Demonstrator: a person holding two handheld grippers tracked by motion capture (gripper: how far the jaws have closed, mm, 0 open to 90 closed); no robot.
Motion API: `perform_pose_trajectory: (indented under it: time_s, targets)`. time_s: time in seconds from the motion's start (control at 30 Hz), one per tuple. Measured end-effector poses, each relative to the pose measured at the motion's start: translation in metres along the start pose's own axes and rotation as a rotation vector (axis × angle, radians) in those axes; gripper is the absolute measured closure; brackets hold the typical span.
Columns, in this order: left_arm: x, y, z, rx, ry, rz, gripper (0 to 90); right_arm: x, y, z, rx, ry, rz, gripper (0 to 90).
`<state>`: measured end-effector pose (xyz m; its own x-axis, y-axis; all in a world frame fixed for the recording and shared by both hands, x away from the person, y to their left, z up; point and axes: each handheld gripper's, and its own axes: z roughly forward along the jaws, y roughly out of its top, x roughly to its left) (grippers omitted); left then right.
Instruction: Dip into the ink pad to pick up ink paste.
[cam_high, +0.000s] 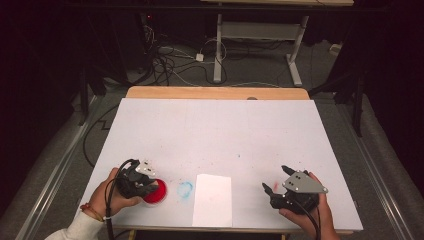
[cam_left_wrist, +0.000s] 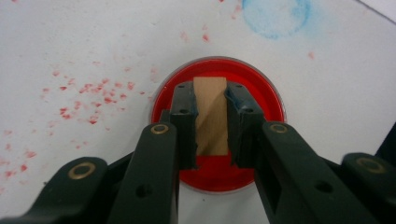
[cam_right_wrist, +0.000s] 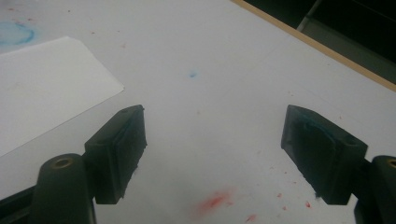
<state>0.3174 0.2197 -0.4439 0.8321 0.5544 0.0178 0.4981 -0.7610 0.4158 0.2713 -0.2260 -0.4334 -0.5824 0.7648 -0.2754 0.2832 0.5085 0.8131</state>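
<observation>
A dark room lies beyond the white-topped desk (cam_high: 220, 130), with tangled cables (cam_high: 165, 60) on grey floor (cam_high: 260, 70) and a white-legged table (cam_high: 295, 50) behind.

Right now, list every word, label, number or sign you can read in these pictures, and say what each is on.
None can be read. The white sheet of paper is blank. The red ink pad and the wooden stamp in the left gripper show no lettering. The table cover carries only red and blue ink smudges.

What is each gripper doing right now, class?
Left gripper: shut on the wooden stamp over the red ink pad.
Right gripper: open, holding nothing.
</observation>
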Motion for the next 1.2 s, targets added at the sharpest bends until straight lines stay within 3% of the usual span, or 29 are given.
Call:
perform_pose_trajectory:
  time_s: [0.13, 1.2]
  targets:
    - [-0.0017, -0.0006, 0.0008, 0.0, 0.013, 0.013, 73.7, 0.0, 0.0, 0.0, 0.0, 0.002, -0.001, 22.6]
    - [0.003, -0.0065, 0.0041, -0.031, -0.021, -0.026, 73.9, 0.0007, 0.001, -0.0008, -0.004, 0.002, -0.007, 22.5]
